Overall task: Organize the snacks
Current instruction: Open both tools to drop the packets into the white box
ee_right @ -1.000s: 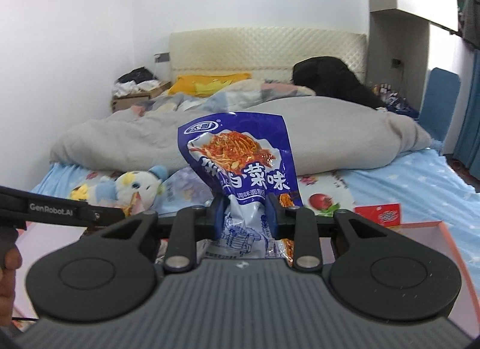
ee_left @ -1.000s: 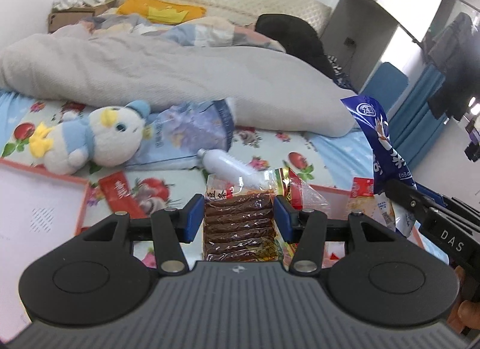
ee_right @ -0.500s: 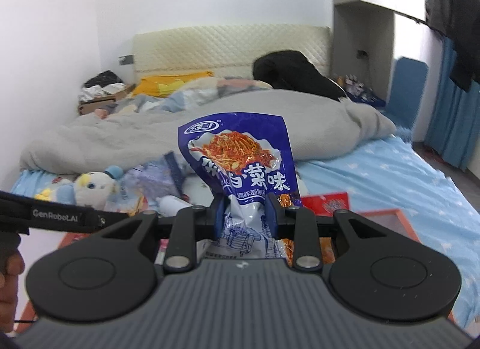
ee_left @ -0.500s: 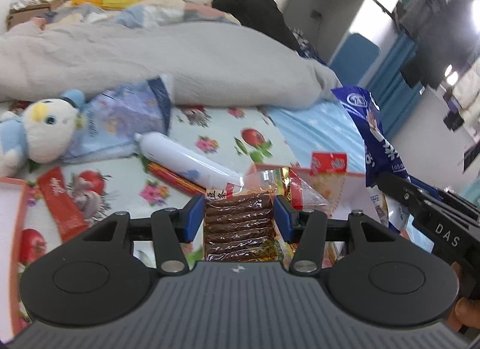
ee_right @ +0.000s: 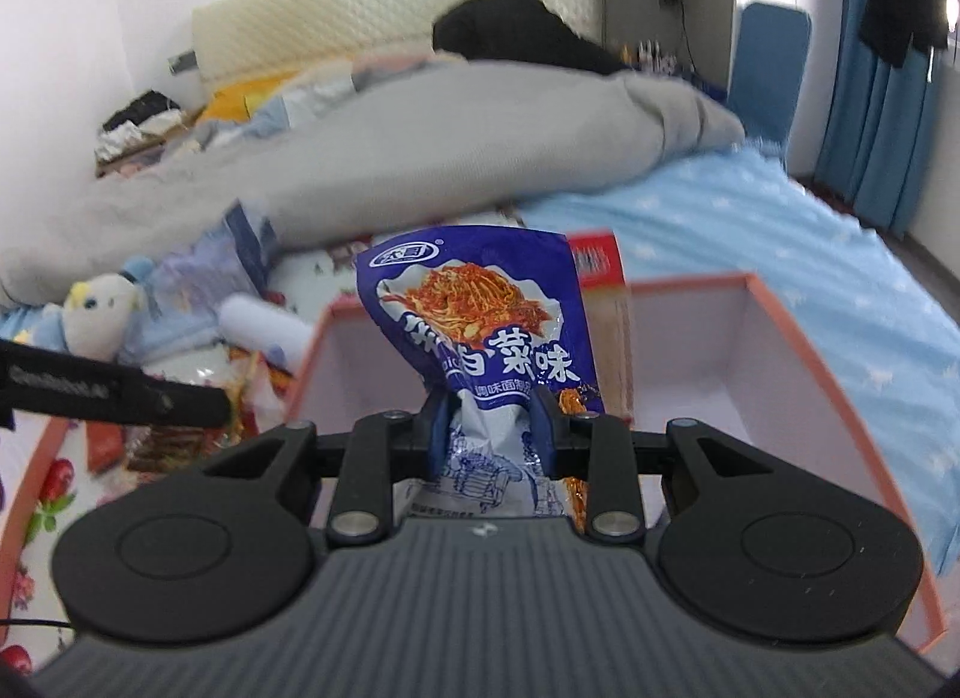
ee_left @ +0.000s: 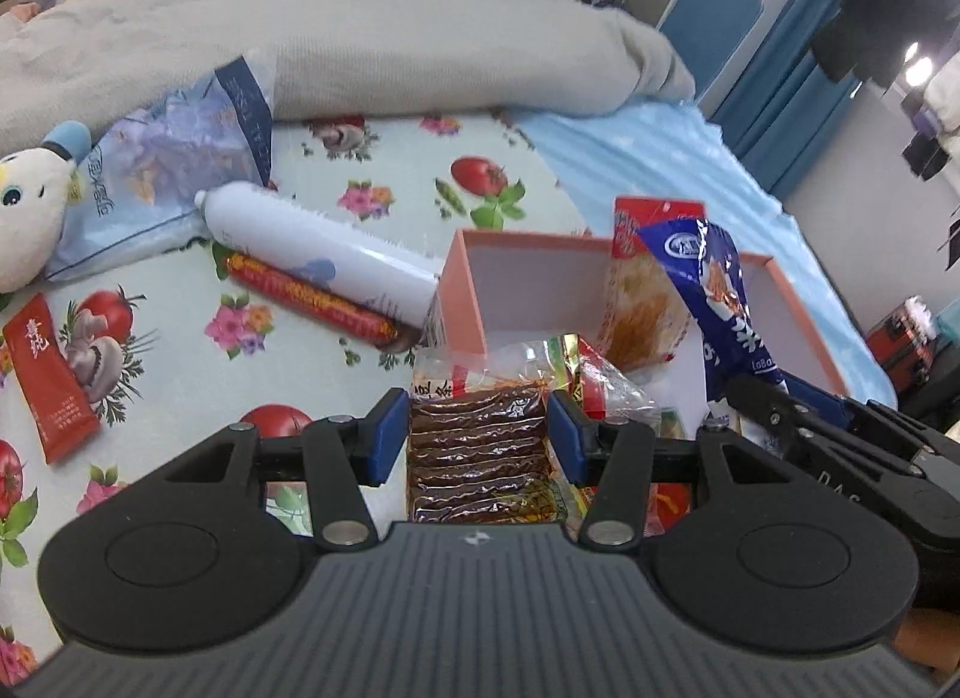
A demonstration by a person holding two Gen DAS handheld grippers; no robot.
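My left gripper is shut on a clear pack of brown ridged snack strips, held just in front of a pink-rimmed white box. My right gripper is shut on a blue noodle-snack bag that stands upright over the same pink box. That blue bag and the right gripper's body show at the right of the left wrist view. A red-topped snack pack leans inside the box. The left gripper's black arm crosses the left of the right wrist view.
On the flowered sheet lie a white bottle, a red sausage stick, a red sachet, a pale blue bag and a plush toy. A grey duvet lies behind. Blue curtains hang at the right.
Both grippers have moved right and down toward the pink box, each keeping its pack. The box now fills the view ahead, and the plush toy has slid to the left edge.
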